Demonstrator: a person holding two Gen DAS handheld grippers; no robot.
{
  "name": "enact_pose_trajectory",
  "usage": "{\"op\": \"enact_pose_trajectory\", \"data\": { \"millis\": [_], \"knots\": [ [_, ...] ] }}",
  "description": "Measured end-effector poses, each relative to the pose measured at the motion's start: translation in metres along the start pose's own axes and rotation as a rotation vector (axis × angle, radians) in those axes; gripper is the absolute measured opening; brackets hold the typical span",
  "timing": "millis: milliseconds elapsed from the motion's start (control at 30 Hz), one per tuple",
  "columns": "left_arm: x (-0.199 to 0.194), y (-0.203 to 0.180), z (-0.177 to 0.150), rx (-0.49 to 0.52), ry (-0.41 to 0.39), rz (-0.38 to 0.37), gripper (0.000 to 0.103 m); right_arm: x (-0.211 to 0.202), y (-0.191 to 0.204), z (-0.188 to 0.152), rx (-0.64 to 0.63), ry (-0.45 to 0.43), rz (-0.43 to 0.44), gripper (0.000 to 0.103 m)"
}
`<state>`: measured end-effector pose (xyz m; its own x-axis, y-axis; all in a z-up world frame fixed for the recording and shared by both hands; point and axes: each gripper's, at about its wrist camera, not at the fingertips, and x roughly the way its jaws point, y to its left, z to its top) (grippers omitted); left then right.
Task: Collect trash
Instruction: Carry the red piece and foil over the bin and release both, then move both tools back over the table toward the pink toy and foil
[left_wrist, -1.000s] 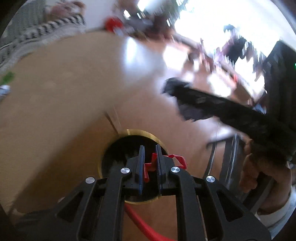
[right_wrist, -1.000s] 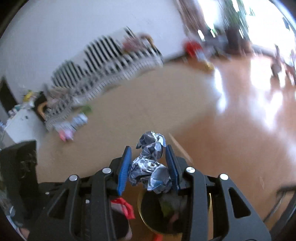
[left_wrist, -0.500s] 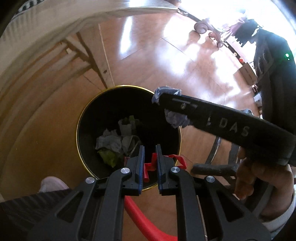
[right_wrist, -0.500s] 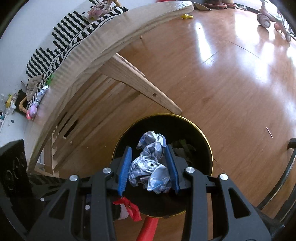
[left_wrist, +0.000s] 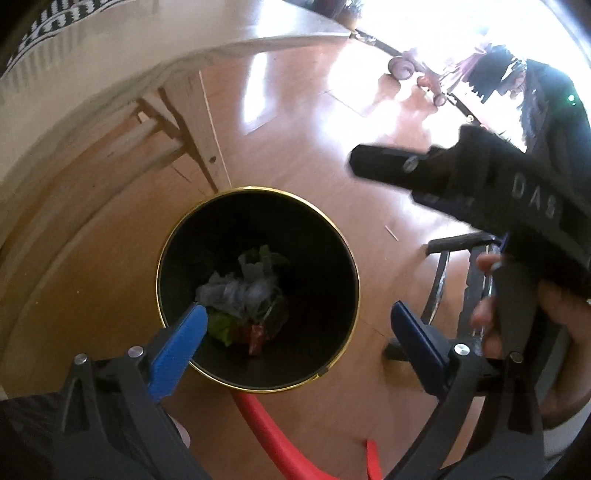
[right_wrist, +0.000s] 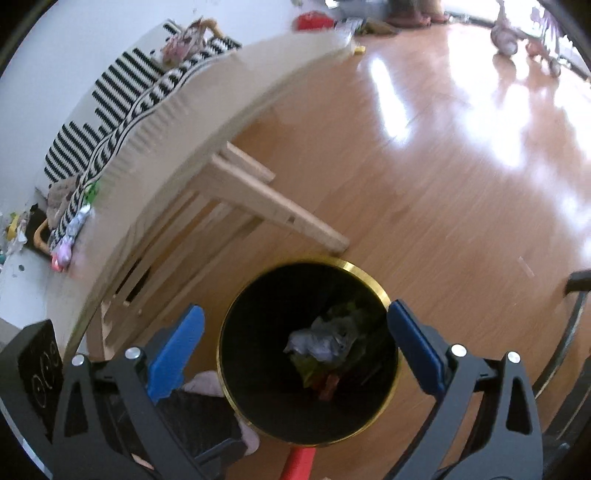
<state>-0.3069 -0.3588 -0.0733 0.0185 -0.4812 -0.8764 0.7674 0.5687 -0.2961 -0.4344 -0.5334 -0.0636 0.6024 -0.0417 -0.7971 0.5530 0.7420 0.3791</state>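
Observation:
A black bin with a gold rim (left_wrist: 258, 189) stands on the wooden floor right below both grippers. Inside it lie a crumpled grey-blue wrapper (left_wrist: 236, 291), a red scrap (left_wrist: 256, 338) and green bits. My left gripper (left_wrist: 297, 312) hangs over the bin mouth, its blue-padded jaws opening wide with nothing between them. In the right wrist view the bin rim (right_wrist: 327, 263) and the wrapper (right_wrist: 321, 339) sit between the spread fingers of my right gripper (right_wrist: 295, 312), whose jaws are opening and hold nothing. The right gripper's black body (left_wrist: 480, 188) shows in the left wrist view, held by a hand (left_wrist: 554, 314).
A pale wooden table with a slanted leg (right_wrist: 273, 210) stands just beyond the bin, a striped cloth (right_wrist: 122, 96) along its top. A red handle (left_wrist: 273, 435) lies on the floor by the bin. A dark metal chair frame (left_wrist: 443, 280) is to the right. A toy tricycle (right_wrist: 517, 33) is far off.
Both grippers sank toward the bin and opened wide. The red scrap left the left jaws and the crumpled wrapper left the right jaws; both now lie in the bin.

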Motion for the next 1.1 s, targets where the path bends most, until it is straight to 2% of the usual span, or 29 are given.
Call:
{"op": "enact_pose_trajectory", "data": {
  "millis": [133, 233, 333, 467, 567, 667, 767, 933, 1033, 1067, 1100],
  "knots": [
    [-0.033, -0.006, 0.008, 0.03, -0.083, 0.055, 0.097, -0.038, 0.014, 0.016, -0.06, -0.177, -0.008, 0.096],
    [-0.083, 0.005, 0.021, 0.015, -0.217, 0.126, 0.097, -0.051, 0.035, 0.028, -0.105, -0.239, 0.025, 0.096],
    [-0.136, 0.039, 0.033, -0.057, -0.327, 0.174, 0.097, -0.052, 0.073, 0.039, -0.177, -0.267, 0.062, 0.096],
    [-0.198, 0.128, 0.032, -0.224, -0.426, 0.299, 0.097, -0.037, 0.129, 0.052, -0.259, -0.26, 0.128, 0.096],
    [-0.222, 0.199, 0.02, -0.367, -0.439, 0.391, 0.097, -0.017, 0.173, 0.058, -0.31, -0.246, 0.17, 0.096],
    [-0.231, 0.264, 0.014, -0.492, -0.418, 0.44, 0.097, 0.009, 0.217, 0.061, -0.369, -0.221, 0.211, 0.096],
    [-0.229, 0.304, 0.014, -0.532, -0.39, 0.456, 0.097, 0.038, 0.253, 0.065, -0.411, -0.186, 0.233, 0.096],
    [-0.203, 0.342, 0.042, -0.549, -0.336, 0.441, 0.097, 0.079, 0.302, 0.083, -0.443, -0.162, 0.268, 0.096],
    [-0.19, 0.359, 0.047, -0.551, -0.323, 0.434, 0.097, 0.102, 0.328, 0.095, -0.49, -0.136, 0.273, 0.096],
    [-0.188, 0.364, 0.046, -0.551, -0.329, 0.413, 0.094, 0.11, 0.335, 0.099, -0.51, -0.127, 0.275, 0.096],
    [-0.187, 0.37, 0.045, -0.552, -0.342, 0.379, 0.075, 0.12, 0.347, 0.105, -0.536, -0.118, 0.277, 0.096]
  ]
}}
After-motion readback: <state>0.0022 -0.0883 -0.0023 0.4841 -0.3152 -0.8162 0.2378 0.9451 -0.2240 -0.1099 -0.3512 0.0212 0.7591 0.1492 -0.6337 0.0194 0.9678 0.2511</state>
